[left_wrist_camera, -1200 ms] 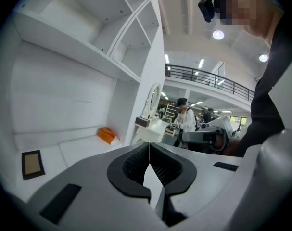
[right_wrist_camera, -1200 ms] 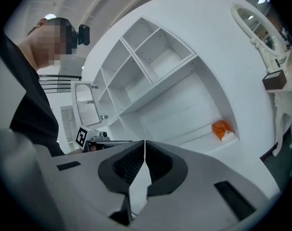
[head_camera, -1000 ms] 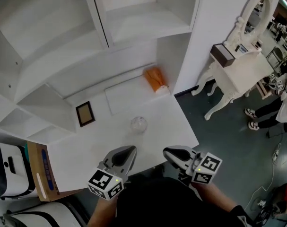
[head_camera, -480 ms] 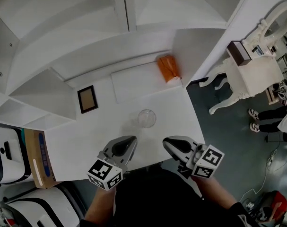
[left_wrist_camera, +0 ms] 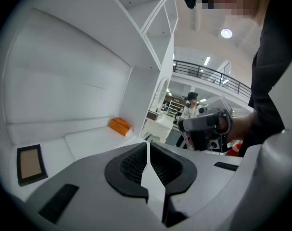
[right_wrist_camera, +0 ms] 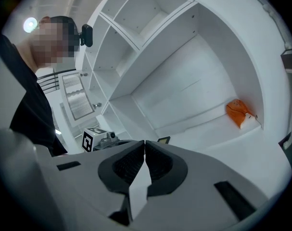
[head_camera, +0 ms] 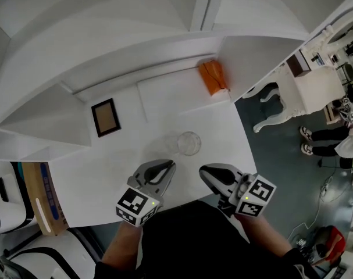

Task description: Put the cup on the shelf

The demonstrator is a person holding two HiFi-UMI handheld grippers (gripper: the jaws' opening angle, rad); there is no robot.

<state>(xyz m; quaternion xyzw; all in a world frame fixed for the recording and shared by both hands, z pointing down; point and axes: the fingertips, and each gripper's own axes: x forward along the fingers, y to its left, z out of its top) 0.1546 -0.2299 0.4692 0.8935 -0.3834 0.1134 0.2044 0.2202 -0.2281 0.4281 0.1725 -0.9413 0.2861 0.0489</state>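
A clear glass cup (head_camera: 189, 143) stands upright on the white table (head_camera: 95, 179), in front of the low shelf opening. My left gripper (head_camera: 169, 166) is shut and empty, its tips just short of the cup on the near left. My right gripper (head_camera: 204, 171) is also shut and empty, near the cup's right front. In the left gripper view the jaws (left_wrist_camera: 146, 146) meet with nothing between them; the right gripper view shows the same (right_wrist_camera: 144, 146). The cup is hidden in both gripper views. The white shelf (head_camera: 135, 34) rises behind the table.
An orange packet (head_camera: 213, 77) lies at the back right of the shelf recess, and a small picture frame (head_camera: 104, 117) at the back left. A cardboard box (head_camera: 36, 199) stands left of the table. A white dressing table (head_camera: 316, 89) stands on the floor to the right.
Both grippers have moved forward and down over the table toward the cup, still shut. The cup has kept its place on the table.
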